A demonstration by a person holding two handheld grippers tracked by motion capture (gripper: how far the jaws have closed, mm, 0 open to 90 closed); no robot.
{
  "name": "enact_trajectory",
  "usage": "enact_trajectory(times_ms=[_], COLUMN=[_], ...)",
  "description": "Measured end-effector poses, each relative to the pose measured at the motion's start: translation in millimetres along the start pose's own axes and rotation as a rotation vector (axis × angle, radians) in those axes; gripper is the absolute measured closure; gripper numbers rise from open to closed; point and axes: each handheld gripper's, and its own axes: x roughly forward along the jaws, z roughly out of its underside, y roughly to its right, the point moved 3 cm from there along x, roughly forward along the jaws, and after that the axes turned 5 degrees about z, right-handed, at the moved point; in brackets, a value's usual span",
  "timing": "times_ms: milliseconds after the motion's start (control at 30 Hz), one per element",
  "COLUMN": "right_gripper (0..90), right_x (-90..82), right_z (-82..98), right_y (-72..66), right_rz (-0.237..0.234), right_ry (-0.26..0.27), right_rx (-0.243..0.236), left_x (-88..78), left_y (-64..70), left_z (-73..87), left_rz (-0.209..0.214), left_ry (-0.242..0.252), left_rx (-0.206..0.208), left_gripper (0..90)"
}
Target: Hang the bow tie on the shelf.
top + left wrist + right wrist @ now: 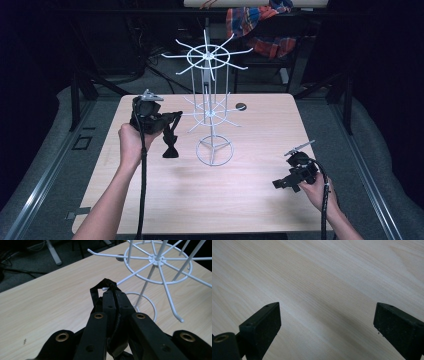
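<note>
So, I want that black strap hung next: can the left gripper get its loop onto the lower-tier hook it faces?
Probably yes. The left gripper pinches the black strap, and its loop sits right by a white hook tip on the rack, with nothing between.

Wire rack (212, 107) mid-table (250, 200); black strap (171, 140) just left of it.

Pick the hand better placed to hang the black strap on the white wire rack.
Left. The left tool is shut on the black fabric strap, its loop beside a prong tip of the white wire rack. The right tool hangs open over bare wooden table, nearer the person.
</note>
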Motion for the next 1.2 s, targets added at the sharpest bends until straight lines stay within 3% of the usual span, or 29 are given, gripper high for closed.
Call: enact_trajectory(times_ms=[33,67,233,933,1200], right_gripper=[7.2,7.2,7.2,7.2,7.1], right_x=[2.0,0.7,0.5,2.0,0.6], right_z=[0.4,0.1,0.0,0.7,3.7], right_y=[-1.6,0.2,0.0,-0.8,0.3], right_rz=[-0.002,-0.003,-0.007,-0.015,-0.009], right_ry=[0.025,-0.002,-0.004,-0.01,-0.001], right_rx=[0.025,0.001,-0.003,0.006,0.019], left_x=[2.0,3.5,10.0,34.8,43.3], left_y=[1.0,1.4,3.3,15.0,16.0], left_z=[0.9,1.7,4.8,10.1,14.5], left_rz=[-0.003,0.001,0.013,0.031,0.049], left_ry=[0.0,-0.005,-0.017,-0.034,-0.042], left_rx=[-0.003,0.0,-0.004,0.011,0.013], left_gripper=[87.4,87.5,87.4,86.9,82.1])
